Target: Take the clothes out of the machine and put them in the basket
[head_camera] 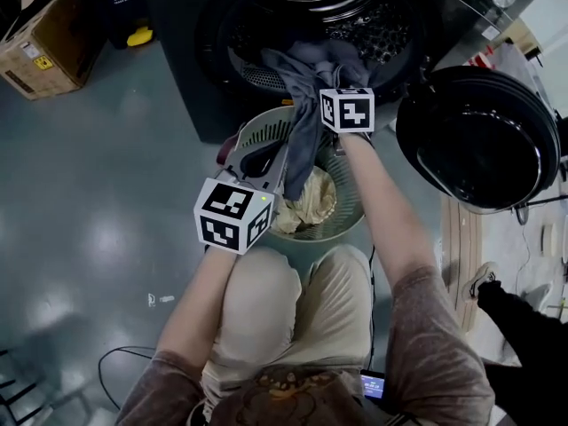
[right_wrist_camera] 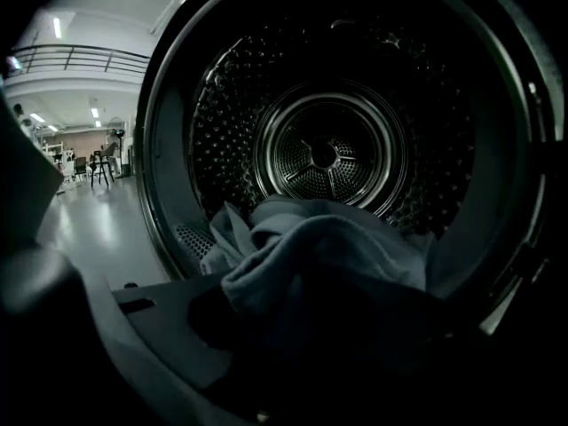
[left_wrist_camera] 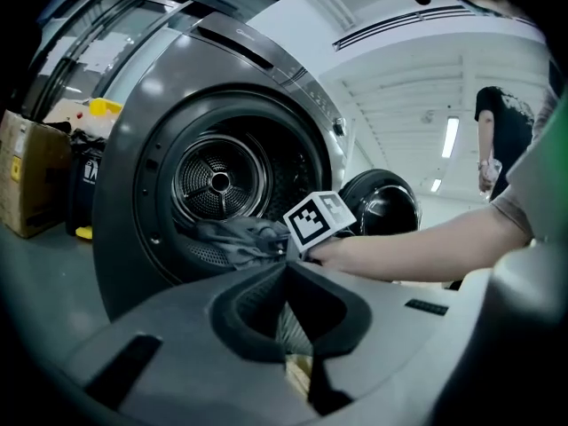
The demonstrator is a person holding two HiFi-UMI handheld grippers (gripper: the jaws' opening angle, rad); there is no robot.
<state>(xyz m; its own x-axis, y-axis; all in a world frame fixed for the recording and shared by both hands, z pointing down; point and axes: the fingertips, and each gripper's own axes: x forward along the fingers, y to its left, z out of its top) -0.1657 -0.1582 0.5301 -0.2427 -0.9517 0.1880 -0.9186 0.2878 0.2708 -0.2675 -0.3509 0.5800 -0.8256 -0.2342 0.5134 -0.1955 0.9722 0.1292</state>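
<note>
A grey garment (head_camera: 306,131) spills from the open drum (head_camera: 337,7) of the dark machine and hangs down into the pale green basket (head_camera: 351,213). My right gripper (head_camera: 334,78) is at the drum's mouth, shut on a bunched fold of the grey garment (right_wrist_camera: 328,247), which fills the space between its jaws (right_wrist_camera: 328,327). My left gripper (head_camera: 266,162) hovers over the basket's near left rim, its jaw tips meeting with nothing seen between them (left_wrist_camera: 286,269). A cream cloth (head_camera: 311,202) lies in the basket. From the left gripper view the grey garment (left_wrist_camera: 235,238) droops over the drum's lip.
The machine's round door (head_camera: 479,136) stands swung open at the right, close to my right arm. A cardboard box (head_camera: 44,43) and a yellow item (head_camera: 139,35) sit on the floor at the far left. Another person's shoe (head_camera: 484,278) is at the right; a cable (head_camera: 115,353) lies on the floor.
</note>
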